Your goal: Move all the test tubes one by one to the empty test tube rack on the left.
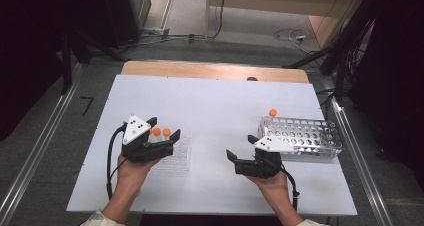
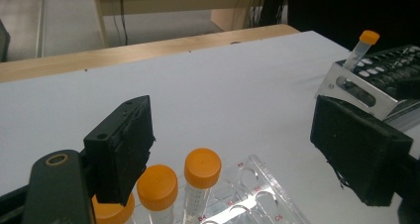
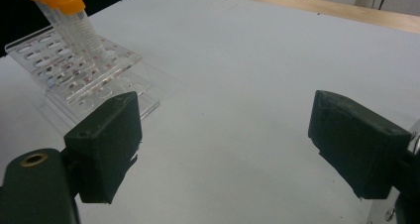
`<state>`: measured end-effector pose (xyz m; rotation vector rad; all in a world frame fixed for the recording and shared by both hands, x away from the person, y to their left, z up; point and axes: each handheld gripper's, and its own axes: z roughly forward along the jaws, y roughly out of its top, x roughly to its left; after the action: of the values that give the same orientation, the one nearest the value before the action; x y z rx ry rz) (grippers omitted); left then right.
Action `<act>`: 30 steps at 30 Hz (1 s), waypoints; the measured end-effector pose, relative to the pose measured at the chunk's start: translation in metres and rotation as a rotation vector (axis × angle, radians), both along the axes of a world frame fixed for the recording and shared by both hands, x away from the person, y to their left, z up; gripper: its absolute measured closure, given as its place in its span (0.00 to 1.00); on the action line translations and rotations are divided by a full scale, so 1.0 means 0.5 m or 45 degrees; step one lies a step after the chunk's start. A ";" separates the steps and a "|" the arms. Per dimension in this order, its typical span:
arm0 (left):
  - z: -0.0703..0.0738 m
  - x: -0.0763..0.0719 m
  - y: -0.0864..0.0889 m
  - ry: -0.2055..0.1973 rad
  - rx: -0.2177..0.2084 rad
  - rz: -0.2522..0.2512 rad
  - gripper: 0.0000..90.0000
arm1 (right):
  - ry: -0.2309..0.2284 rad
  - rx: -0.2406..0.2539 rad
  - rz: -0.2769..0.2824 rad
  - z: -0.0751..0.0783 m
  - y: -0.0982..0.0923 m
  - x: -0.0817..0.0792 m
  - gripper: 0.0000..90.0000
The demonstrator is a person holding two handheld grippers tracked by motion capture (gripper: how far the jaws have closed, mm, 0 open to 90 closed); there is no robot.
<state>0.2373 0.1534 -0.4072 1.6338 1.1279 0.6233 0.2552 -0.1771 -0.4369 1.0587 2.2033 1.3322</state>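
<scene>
A clear plastic rack (image 1: 179, 155) lies at the left of the white table top (image 1: 210, 101). Three orange-capped tubes (image 2: 203, 167) stand upright in one corner of it. My left gripper (image 1: 164, 128) hangs open just above them; in the left gripper view (image 2: 237, 144) its left jaw covers part of the nearest tube, and the pads press on nothing. A metal rack (image 1: 305, 136) at the right holds one orange-capped tube (image 1: 272, 113) at its far corner. My right gripper (image 1: 240, 147) stands open and empty beside that rack's near left end, pointing toward the clear rack (image 3: 74, 75).
A wooden strip (image 1: 215, 71) borders the table top's far edge. Beyond it lie floor and loose cables (image 1: 292, 36). Metal rails (image 1: 360, 156) run along both sides. Bare white surface stretches between the two racks.
</scene>
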 end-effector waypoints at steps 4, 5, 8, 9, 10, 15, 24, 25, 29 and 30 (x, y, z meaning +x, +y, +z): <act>0.003 -0.002 0.002 -0.006 -0.005 0.001 0.19 | -0.012 -0.004 -0.027 0.004 -0.012 0.003 0.13; 0.003 -0.002 0.001 -0.008 -0.008 -0.001 0.19 | -0.011 0.010 -0.034 0.005 -0.018 0.005 0.13; 0.002 -0.003 0.002 -0.011 0.009 0.002 0.19 | -0.030 0.004 -0.072 0.010 -0.034 0.010 0.13; 0.002 -0.002 0.002 -0.008 0.003 0.004 0.19 | -0.028 0.017 -0.086 0.011 -0.041 0.013 0.13; 0.002 -0.002 0.002 -0.010 0.007 0.006 0.19 | -0.029 0.025 -0.101 0.012 -0.047 0.015 0.13; 0.005 -0.004 0.003 -0.015 0.008 0.008 0.19 | -0.037 0.030 -0.191 0.008 -0.078 0.030 0.13; 0.006 -0.008 -0.001 -0.023 0.008 -0.014 0.19 | -0.061 0.010 -0.302 -0.002 -0.110 0.051 0.13; 0.005 -0.007 -0.001 -0.019 0.009 -0.013 0.20 | -0.061 0.014 -0.315 -0.003 -0.114 0.054 0.13; 0.003 -0.006 -0.004 -0.014 0.015 -0.015 0.20 | -0.079 0.010 -0.359 -0.004 -0.124 0.073 0.17; 0.003 -0.006 -0.006 -0.014 0.013 -0.017 0.20 | -0.082 0.023 -0.371 -0.003 -0.127 0.079 0.21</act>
<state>0.2344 0.1504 -0.4058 1.6433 1.1063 0.6293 0.2947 -0.2406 -0.4385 1.2680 1.9062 1.2394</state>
